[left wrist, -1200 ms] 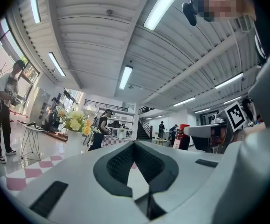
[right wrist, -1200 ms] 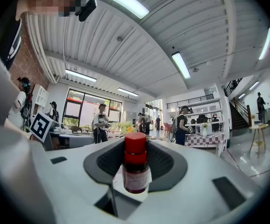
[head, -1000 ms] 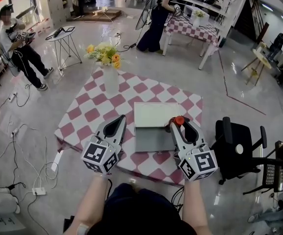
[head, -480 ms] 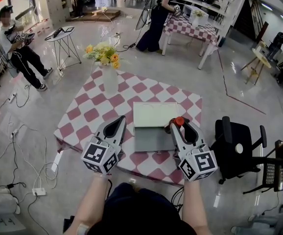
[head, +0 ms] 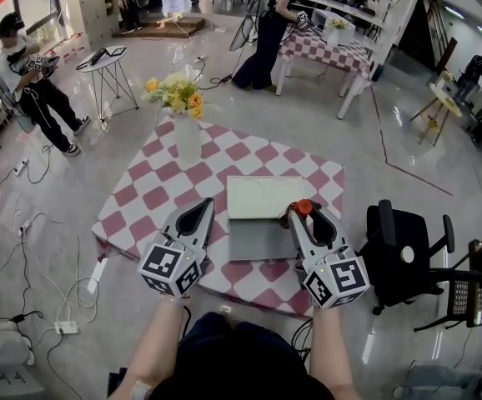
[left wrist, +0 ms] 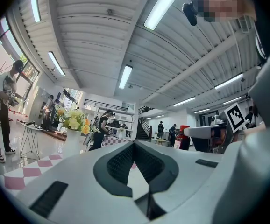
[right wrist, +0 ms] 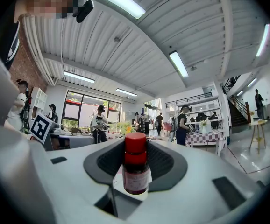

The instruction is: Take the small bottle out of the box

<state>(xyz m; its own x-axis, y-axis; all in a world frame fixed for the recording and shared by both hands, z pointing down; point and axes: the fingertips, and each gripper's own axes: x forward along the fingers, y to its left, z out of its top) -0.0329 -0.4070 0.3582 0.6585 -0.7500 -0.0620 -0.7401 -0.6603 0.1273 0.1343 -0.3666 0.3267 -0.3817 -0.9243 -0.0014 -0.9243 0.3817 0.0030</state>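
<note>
Bottle [head: 305,206] gripped beside the box [head: 258,238]
The right tool [right wrist: 135,158] grasped the red-capped bottle upright, just off the open box's right edge above the checkered counter [head: 164,182]. The left tool [head: 198,212] was clenched on nothing, left of the box.

**pix_nerd:** Anyone able to read the label on the small dark glass bottle with the red cap [right wrist: 136,167]? It's way too blurry in the right gripper view.

**benchguy:** Nope. In the head view only its cap pokes out, the body's hidden behind the white plastic right gripper [head: 302,215]. That gripper also covers the right edge of the flat white open box [head: 258,238], lower middle of frame.
</note>
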